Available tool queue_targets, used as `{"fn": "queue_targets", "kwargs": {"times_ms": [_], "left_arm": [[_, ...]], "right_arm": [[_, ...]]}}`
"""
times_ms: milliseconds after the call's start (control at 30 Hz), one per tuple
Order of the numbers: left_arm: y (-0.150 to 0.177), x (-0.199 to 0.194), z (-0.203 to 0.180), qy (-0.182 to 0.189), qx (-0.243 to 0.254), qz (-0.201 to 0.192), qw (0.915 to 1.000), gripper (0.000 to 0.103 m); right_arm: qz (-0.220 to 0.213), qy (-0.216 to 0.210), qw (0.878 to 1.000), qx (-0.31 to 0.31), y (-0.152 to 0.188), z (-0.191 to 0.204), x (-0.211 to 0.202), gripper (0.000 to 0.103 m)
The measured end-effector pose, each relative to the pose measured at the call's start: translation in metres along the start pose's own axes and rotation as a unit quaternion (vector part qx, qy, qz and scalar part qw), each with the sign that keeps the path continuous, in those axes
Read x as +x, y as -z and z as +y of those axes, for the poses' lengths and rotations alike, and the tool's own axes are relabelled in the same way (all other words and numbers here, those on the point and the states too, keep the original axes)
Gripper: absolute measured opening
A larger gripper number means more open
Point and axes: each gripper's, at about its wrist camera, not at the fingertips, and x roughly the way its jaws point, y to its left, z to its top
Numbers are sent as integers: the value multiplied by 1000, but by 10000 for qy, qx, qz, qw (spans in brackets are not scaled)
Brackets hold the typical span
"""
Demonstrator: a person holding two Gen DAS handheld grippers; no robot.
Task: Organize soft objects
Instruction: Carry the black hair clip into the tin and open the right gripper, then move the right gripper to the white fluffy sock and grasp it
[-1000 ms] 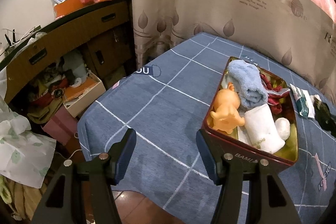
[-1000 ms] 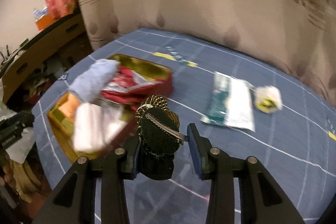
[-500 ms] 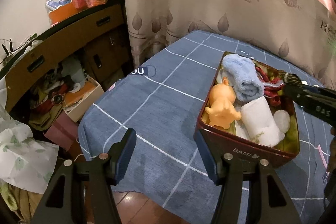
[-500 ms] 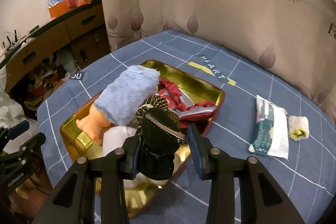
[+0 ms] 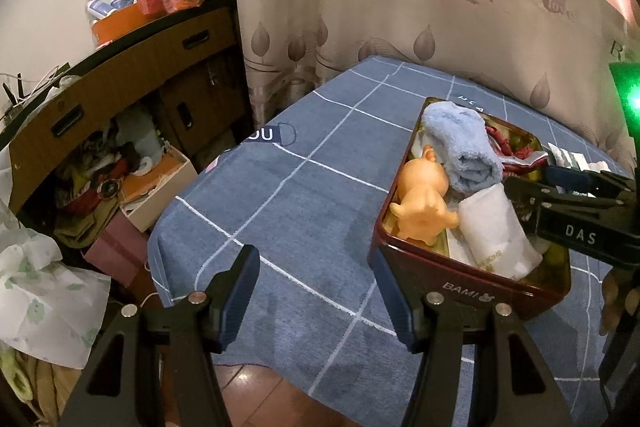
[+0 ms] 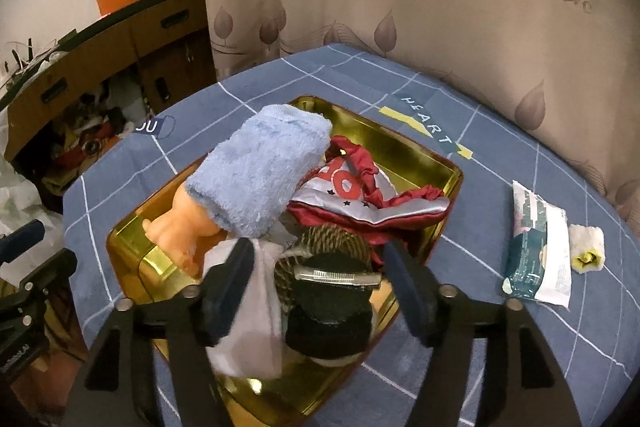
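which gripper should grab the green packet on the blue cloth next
Probably right. The right gripper is open over the tin, and the green packet lies just beside it. The left gripper hovers open at the tin's far side.

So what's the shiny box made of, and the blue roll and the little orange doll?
The box looks like metal tin: mirror-like gold inside, glossy dark red outside. The blue roll seems to be terry cloth, matte with a fuzzy nap. The orange doll looks like soft rubber or vinyl, smooth with a dull sheen, though I can't be sure which.
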Motion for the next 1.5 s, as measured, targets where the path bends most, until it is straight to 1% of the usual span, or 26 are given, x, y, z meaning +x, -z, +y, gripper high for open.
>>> {"fn": "queue_targets", "kwargs": {"times_ms": [67,233,300,333,500,600,700,867,1033,1133,1233,1300,1367,1500], "left_arm": [[0,0,-1,10,12,-1,10000,61],[1,0,-1,38,27,17,10000,61],[1,1,-2,49,34,34,10000,61],[1,1,-2,62,31,39,10000,61],[1,1,-2,63,43,44,10000,61],[1,0,-2,61,38,40,10000,61],[2,1,-2,35,47,14,10000,61],[2,1,-3,24,52,15,10000,61],[6,6,-4,-65,60,38,10000,61],[9,11,-5,-76,80,93,9999,61],[11,14,-7,-159,144,88,9997,61],[12,16,-9,-186,180,59,9996,61],[13,16,-9,-212,203,-9,9996,61],[13,16,-9,-224,181,-145,9995,61]], "right_arm": [[-102,-97,9999,41,1,-1,-7,72],[-295,-302,9990,174,1,-7,-24,76],[-389,-389,9982,254,3,-12,-31,80],[-435,-428,9977,297,5,-14,-35,81],[-635,-434,9959,475,12,-30,-51,84],[-686,-304,9954,594,18,-47,-57,84],[-661,-51,9952,721,25,-71,-60,85],[-480,586,9924,969,44,-125,-59,85],[-228,1219,9835,1318,66,-192,-51,85],[-132,1424,9766,1607,74,-229,-44,85],[-88,1539,9706,1846,76,-259,-35,85],[-69,1575,9684,1933,72,-272,-28,85],[-68,1507,9683,1990,67,-284,-18,85],[-127,1363,9679,2106,49,-292,-1,88]]}}
